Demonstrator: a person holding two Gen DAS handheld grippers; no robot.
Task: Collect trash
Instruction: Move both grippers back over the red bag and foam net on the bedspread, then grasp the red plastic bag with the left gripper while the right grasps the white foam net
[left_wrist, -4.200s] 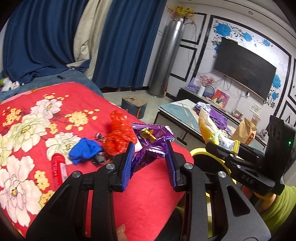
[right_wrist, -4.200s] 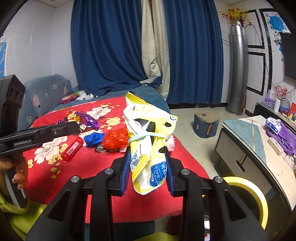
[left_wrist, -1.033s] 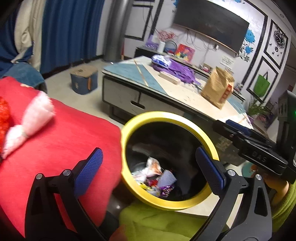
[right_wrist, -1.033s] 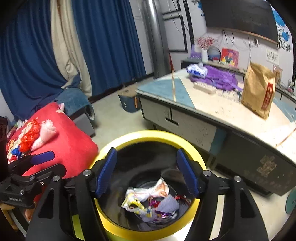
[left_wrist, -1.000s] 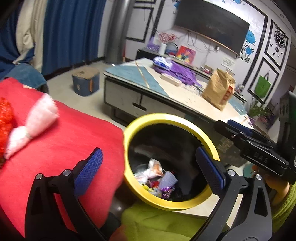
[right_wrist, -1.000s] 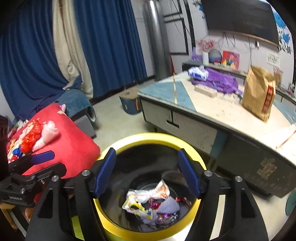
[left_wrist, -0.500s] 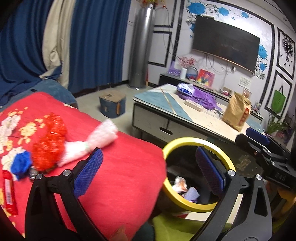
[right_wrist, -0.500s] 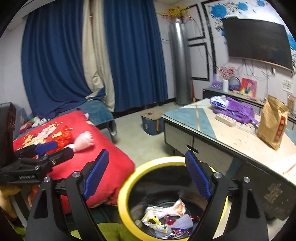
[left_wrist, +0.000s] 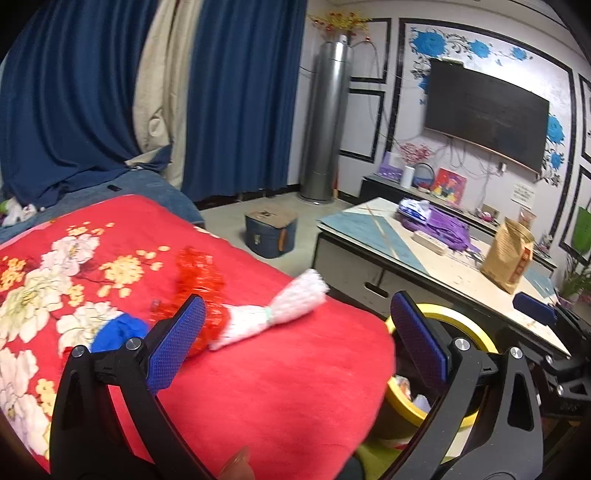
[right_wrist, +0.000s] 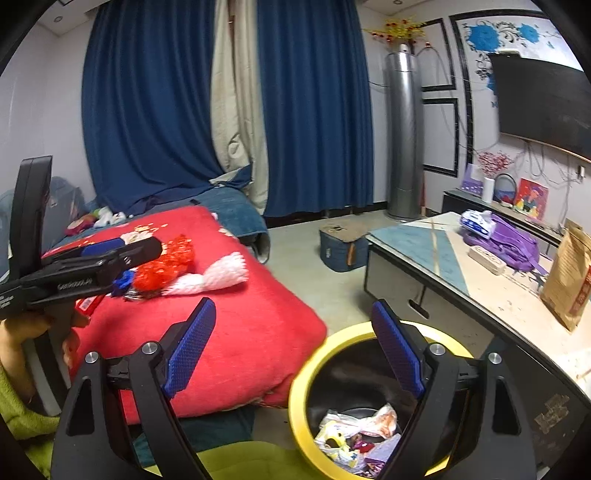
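Observation:
My left gripper (left_wrist: 297, 345) is open and empty above the red floral blanket (left_wrist: 280, 384). Just beyond its left pad lie a red crinkly wrapper (left_wrist: 199, 273), a white-pink fluffy bundle (left_wrist: 273, 314) and a blue scrap (left_wrist: 114, 332). My right gripper (right_wrist: 295, 350) is open and empty, over the edge of the yellow-rimmed trash bin (right_wrist: 306, 373), which holds several wrappers (right_wrist: 354, 435). The bin (left_wrist: 443, 314) also shows at the right of the left wrist view. The red wrapper (right_wrist: 166, 266) and the white bundle (right_wrist: 214, 275) show on the blanket in the right wrist view, behind the left gripper's body (right_wrist: 74, 277).
A low table (left_wrist: 417, 258) with a brown paper bag (left_wrist: 506, 258) and purple items (left_wrist: 443, 225) stands to the right of the bin. A small blue stool (left_wrist: 271, 232) sits on the floor. Blue curtains (right_wrist: 155, 110) hang behind the bed.
Both grippers have swung from the bin back toward the bed. The wrappers held earlier now lie in the bin. Both jaws stay wide open.

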